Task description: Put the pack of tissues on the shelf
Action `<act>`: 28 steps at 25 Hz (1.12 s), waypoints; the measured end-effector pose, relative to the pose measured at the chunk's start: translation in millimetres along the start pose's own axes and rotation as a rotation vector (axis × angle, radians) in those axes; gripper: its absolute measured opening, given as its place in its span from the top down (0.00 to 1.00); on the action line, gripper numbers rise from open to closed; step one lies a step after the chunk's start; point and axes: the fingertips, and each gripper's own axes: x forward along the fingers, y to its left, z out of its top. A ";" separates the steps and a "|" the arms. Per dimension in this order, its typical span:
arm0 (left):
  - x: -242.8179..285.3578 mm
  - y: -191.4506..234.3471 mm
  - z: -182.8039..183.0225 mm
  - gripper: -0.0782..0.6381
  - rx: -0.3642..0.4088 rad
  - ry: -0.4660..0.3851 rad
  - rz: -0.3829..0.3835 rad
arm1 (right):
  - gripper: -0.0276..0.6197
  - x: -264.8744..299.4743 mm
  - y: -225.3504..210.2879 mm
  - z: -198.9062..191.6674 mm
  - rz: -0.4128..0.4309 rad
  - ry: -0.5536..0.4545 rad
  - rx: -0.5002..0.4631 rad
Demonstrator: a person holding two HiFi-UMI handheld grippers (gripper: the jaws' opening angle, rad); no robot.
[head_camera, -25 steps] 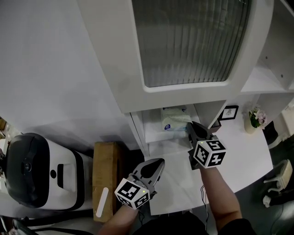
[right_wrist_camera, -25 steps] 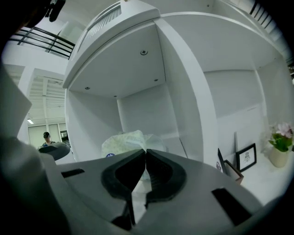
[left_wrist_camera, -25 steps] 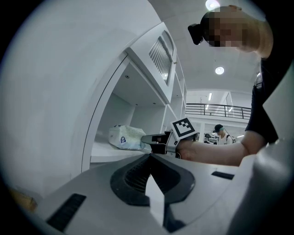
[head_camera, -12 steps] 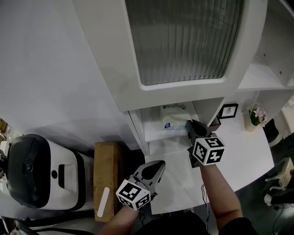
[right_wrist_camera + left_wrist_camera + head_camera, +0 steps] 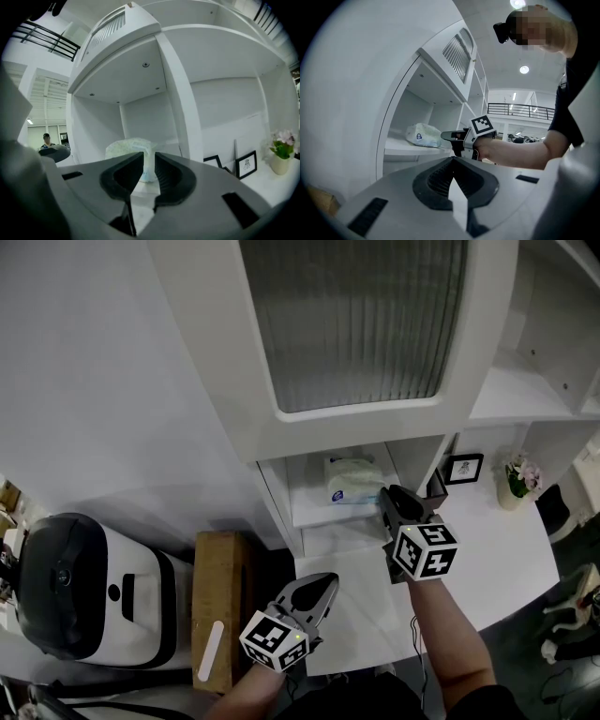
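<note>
Tissue pack (image 5: 354, 482), soft, pale plastic with a blue label, lies on the white shelf board (image 5: 314, 512) in the open compartment under the ribbed cabinet door. Your right gripper (image 5: 392, 498) sits at the shelf's front edge just beside the pack, its dark jaws a narrow gap apart with nothing between them. Your left gripper (image 5: 319, 585) hangs lower over the white tabletop (image 5: 487, 559), jaws pressed together and empty.

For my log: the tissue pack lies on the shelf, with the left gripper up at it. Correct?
No: it is the right gripper that is up at the pack of tissues on the shelf; the left gripper hangs lower, away from it. The head view shows this.
</note>
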 end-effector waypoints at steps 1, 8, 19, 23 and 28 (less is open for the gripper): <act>-0.1 -2.4 0.6 0.89 0.002 -0.002 0.001 | 0.85 -3.5 0.1 2.0 0.002 -0.007 -0.002; -3.6 -21.5 3.9 0.89 0.017 -0.017 0.022 | 0.94 -39.0 9.4 7.4 0.061 -0.029 -0.024; -1.8 -67.0 8.8 0.89 0.035 -0.044 0.053 | 0.95 -105.5 17.2 5.7 0.160 -0.033 -0.022; 0.6 -84.0 3.6 0.89 0.027 -0.042 0.066 | 0.95 -126.6 20.9 2.0 0.196 -0.024 -0.030; 2.0 -107.2 -5.9 0.89 0.014 -0.040 0.080 | 0.95 -152.1 21.3 -8.2 0.237 0.001 -0.041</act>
